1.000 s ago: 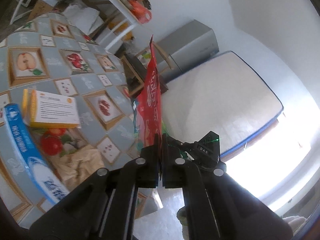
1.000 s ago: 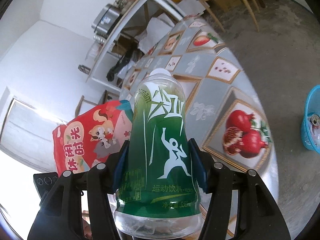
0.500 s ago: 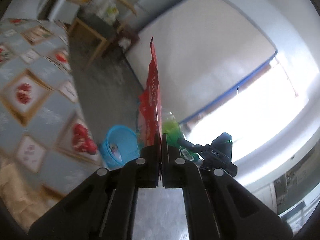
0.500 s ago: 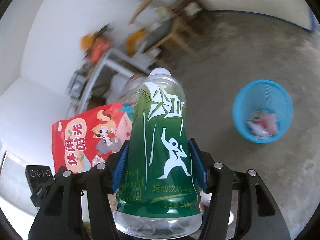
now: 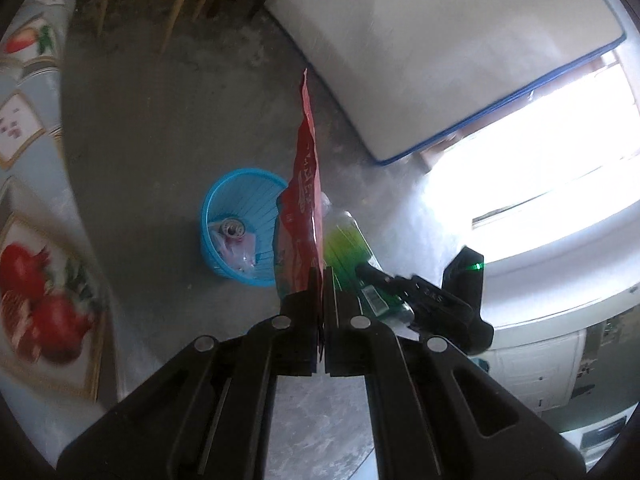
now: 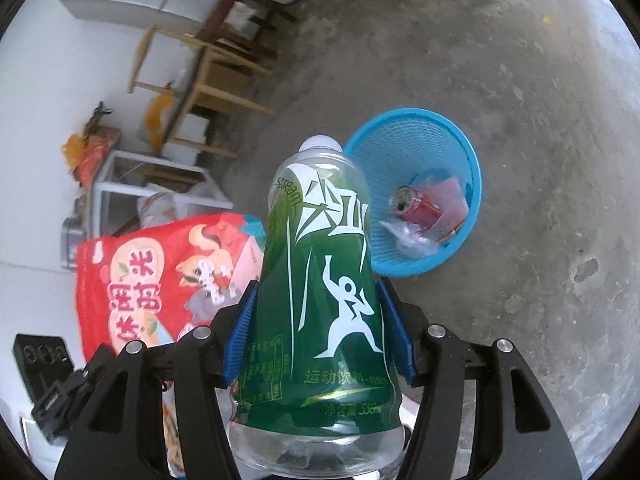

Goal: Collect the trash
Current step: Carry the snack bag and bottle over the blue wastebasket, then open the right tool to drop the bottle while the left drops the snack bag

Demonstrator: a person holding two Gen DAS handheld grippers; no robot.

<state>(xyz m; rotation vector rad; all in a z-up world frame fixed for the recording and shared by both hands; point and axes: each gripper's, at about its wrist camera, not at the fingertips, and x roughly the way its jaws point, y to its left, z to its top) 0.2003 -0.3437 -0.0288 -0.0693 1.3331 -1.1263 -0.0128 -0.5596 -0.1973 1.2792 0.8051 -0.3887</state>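
My left gripper (image 5: pixel 322 280) is shut on a red snack bag (image 5: pixel 306 200), held edge-on and upright; the bag also shows in the right wrist view (image 6: pixel 160 280). My right gripper (image 6: pixel 320 320) is shut on a green-labelled plastic bottle (image 6: pixel 320 280), which also shows in the left wrist view (image 5: pixel 346 248). A blue mesh waste basket (image 5: pixel 224 204) stands on the concrete floor below and ahead of both grippers. It also shows in the right wrist view (image 6: pixel 408 132), holding a red can (image 6: pixel 416 206) and wrappers.
The table with a fruit-pattern cloth (image 5: pixel 28 208) is at the left. Wooden chairs (image 6: pixel 224 64) and a white shelf (image 6: pixel 140 176) stand by the wall. A mattress (image 5: pixel 440 48) leans against the wall. Bare concrete floor (image 6: pixel 540 160) surrounds the basket.
Both grippers have swung away from the table, with the bag and bottle still held. The blue basket has come closer and more central in both views.
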